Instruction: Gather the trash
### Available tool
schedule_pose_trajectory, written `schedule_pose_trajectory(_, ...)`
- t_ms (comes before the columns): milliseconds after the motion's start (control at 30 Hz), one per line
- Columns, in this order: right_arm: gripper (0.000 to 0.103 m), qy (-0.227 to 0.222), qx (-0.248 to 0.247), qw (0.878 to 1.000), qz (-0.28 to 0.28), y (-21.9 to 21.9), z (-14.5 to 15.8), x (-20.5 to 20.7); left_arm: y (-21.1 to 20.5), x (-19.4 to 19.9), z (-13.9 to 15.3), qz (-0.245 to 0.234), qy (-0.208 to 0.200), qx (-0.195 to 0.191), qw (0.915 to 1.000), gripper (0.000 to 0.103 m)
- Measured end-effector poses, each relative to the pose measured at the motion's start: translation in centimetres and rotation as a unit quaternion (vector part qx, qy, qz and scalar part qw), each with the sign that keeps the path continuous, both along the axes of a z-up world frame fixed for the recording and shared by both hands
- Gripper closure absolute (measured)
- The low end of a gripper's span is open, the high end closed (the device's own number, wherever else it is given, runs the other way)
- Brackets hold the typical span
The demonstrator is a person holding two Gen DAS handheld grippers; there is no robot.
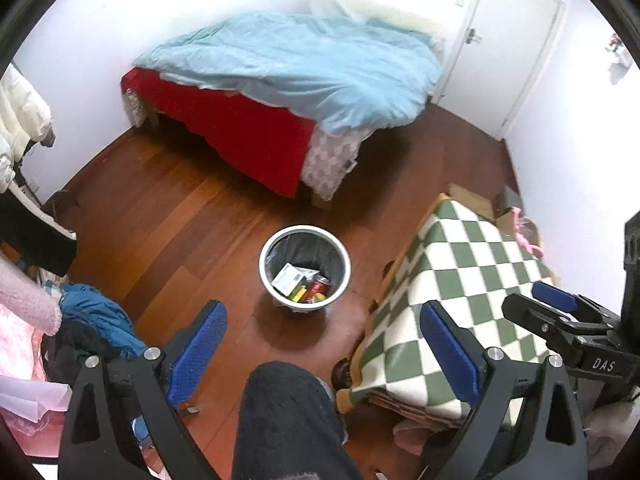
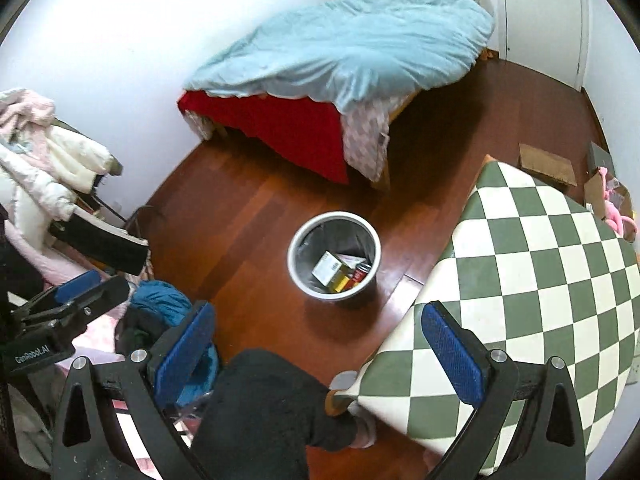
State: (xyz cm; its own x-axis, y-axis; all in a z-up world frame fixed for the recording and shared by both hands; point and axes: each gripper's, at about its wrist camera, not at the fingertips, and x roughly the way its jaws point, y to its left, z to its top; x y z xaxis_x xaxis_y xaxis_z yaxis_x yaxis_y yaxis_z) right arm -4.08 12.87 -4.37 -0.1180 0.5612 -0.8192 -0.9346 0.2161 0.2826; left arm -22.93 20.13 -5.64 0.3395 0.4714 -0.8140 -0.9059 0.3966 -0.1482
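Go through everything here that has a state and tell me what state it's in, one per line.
Left tool: open, holding nothing.
Right tool: open, holding nothing.
Trash bin: upright on the floor, uncovered, lined with a dark bag, partly filled.
Red can: inside the bin.
White packet: inside the bin, leaning.
Door: shut.
Blue duvet: rumpled, hanging over the bed edge.
Checkered table: top bare.

Reddish wood floor bearing a lined white bin of trash, a bed under a pale blue quilt, a green-and-white checked table, flat cardboard, heaped clothes.
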Motion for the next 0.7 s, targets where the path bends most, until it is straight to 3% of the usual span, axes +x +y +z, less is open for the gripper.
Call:
schedule_pose_trajectory(367,0.0,0.026,0.04,0.998,0.032,-4.6,6.3,-3.1,-3.7,-2.2,4.2,-0.023,-0.051,0.02,0.9982,0.004)
schedule_pose_trajectory(700,0.0,0.026,0.05,0.997,0.059,-6.2,8.6,-5.2,-5.4,-3.4,5.3,-0.028,-0.064,0.03,0.9971,0.004)
